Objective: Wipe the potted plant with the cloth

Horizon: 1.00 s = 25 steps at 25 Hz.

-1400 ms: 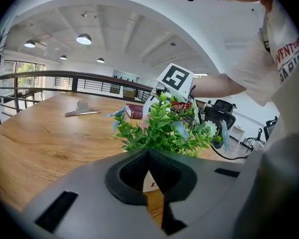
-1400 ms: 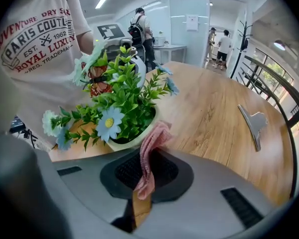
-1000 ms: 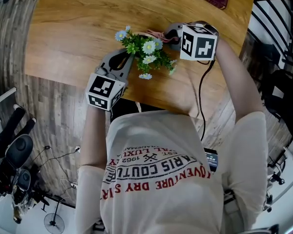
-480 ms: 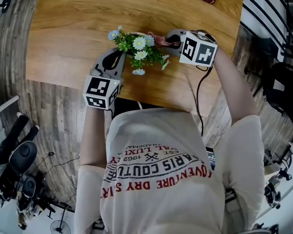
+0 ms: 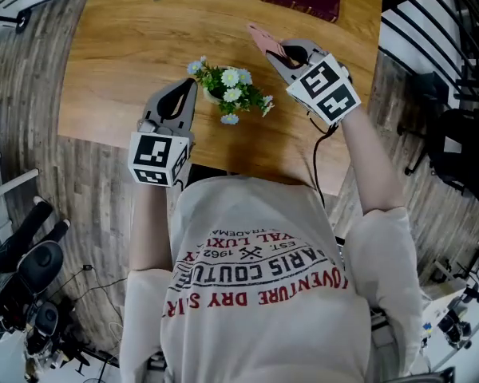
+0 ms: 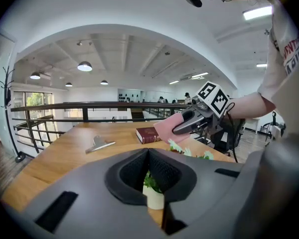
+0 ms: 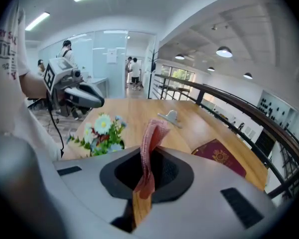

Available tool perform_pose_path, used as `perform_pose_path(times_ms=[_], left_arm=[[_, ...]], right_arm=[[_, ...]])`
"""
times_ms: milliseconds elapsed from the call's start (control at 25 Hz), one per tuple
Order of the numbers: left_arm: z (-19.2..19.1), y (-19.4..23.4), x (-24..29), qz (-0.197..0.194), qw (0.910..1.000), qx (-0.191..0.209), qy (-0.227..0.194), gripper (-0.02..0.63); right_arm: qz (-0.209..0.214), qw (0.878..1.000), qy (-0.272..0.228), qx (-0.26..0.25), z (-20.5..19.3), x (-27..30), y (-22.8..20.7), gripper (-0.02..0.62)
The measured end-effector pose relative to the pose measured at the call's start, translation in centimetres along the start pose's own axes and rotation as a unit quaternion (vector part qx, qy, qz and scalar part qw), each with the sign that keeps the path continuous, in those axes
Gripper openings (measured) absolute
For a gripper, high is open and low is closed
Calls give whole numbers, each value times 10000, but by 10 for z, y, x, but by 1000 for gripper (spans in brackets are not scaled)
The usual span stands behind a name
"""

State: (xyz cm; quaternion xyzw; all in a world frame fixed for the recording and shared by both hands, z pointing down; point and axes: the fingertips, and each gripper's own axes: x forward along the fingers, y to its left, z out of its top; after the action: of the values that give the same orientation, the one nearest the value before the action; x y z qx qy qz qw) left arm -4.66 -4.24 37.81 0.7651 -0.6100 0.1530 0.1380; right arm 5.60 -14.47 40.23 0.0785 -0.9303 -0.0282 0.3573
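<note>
The right claw (image 5: 278, 50) is closed on the pink cloth (image 5: 259, 37), pinching it at one end so that the free end projects ahead of the jaws as a wiping face. It is held raised and off to one side, clear of the potted plant (image 5: 230, 94), which stands upright on the tabletop (image 5: 120, 46) between the two claws. The left claw (image 5: 188, 88) is fully closed with nothing in it, just beside the pot (image 6: 154, 199), probably placed there to steady the pot against the push of wiping.
</note>
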Motion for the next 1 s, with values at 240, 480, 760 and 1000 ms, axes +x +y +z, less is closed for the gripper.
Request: perform_pose_path(times_ms=[240,480,760,1000], left_arm=[[52,23,-14,-36,9980,238,-584,15],[67,58,-18,-567,9947,405,-763,15],[56,112,-29,-1370,9874,538,-585,15],[24,155,-48,-1779,9816,628,-285,15]], right_arm=[[-875,9915,-625,732,50,-21,1,40],[-1283,9815,-699,1236,89,-15,24,40],[-1865,9633,-642,1823,126,25,55,40],[-2029,9482,-542,2385,135,78,101,40]])
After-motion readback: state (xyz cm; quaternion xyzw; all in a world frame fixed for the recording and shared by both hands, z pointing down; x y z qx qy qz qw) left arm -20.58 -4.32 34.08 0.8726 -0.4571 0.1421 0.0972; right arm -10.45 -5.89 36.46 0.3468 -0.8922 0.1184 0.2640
